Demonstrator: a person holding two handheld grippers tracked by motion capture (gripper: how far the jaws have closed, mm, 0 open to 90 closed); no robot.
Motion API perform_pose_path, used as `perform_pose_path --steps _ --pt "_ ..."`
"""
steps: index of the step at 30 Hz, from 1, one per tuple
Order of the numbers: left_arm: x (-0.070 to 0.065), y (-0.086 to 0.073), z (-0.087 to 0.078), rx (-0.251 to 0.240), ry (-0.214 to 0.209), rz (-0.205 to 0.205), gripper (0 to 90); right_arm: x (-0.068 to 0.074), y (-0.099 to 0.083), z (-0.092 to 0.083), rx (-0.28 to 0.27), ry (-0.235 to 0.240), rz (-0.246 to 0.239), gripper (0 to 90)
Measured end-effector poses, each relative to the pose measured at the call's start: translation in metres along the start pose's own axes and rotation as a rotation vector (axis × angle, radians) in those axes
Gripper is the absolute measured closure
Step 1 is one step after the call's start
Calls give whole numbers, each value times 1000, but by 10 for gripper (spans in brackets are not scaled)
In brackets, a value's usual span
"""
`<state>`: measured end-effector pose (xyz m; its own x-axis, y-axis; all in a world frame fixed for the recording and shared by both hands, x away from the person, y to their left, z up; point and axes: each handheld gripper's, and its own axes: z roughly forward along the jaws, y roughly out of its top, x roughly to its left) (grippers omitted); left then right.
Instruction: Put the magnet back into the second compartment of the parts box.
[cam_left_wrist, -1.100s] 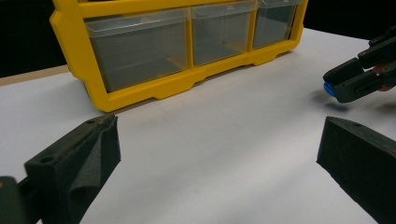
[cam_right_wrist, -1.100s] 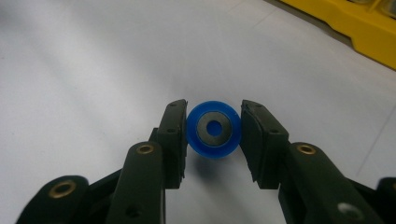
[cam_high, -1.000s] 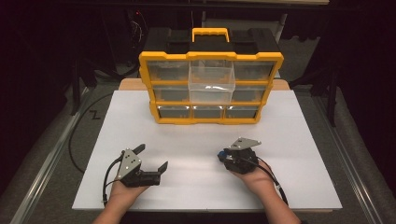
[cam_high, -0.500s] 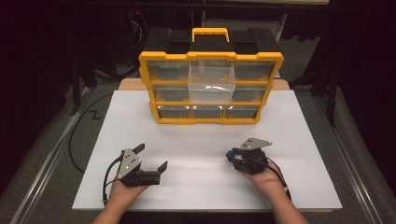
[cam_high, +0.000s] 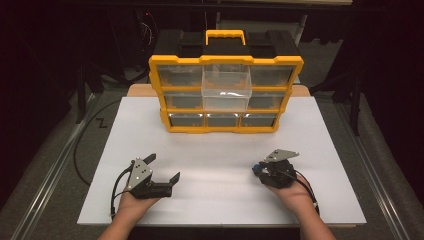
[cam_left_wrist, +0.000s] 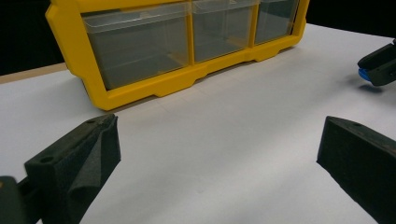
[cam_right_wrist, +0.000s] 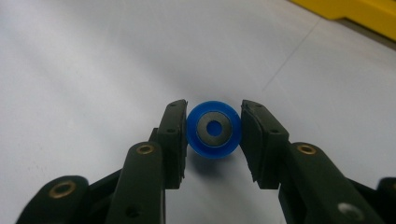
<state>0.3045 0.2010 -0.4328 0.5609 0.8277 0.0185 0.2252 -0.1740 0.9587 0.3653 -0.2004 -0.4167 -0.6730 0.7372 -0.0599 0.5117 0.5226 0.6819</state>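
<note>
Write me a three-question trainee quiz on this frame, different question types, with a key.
1. True or false: the left gripper has its jaws wide apart, with nothing between them.
2. What does the right gripper hold? A) a yellow handle B) a blue ring C) a cable
3. Fill in: one clear drawer of the yellow organizer is pulled ____.

Key: 1 true; 2 B; 3 out.
</note>
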Motion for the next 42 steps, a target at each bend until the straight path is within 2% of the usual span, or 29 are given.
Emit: perform_pose_path --steps 3,5,6,11,16,20,23,28,42 --pt "2 1 -3 -19 -8 -18 1 -2 0 -3 34 -4 -9 645" --pt "2 2 -4 -33 -9 -24 1 -2 1 -6 62 -26 -34 644" --pt "2 2 -4 -34 -11 -27 1 -2 2 -7 79 -21 -22 645" --pt "4 0 -2 -26 -5 -38 1 -3 10 -12 122 -1 -33 645" --pt "3 0 -3 -22 -5 -28 1 -1 17 -16 166 30 -49 645" --pt "2 0 -2 -16 -6 -23 1 -1 21 -17 199 38 -70 645" --pt "1 0 -3 -23 -3 -20 1 -3 23 -15 222 53 -64 645" --pt "1 0 -4 -16 0 -13 1 -2 28 -13 265 61 -80 645" --pt "-1 -1 -6 -13 -5 -5 0 2 45 -4 387 97 -154 646"
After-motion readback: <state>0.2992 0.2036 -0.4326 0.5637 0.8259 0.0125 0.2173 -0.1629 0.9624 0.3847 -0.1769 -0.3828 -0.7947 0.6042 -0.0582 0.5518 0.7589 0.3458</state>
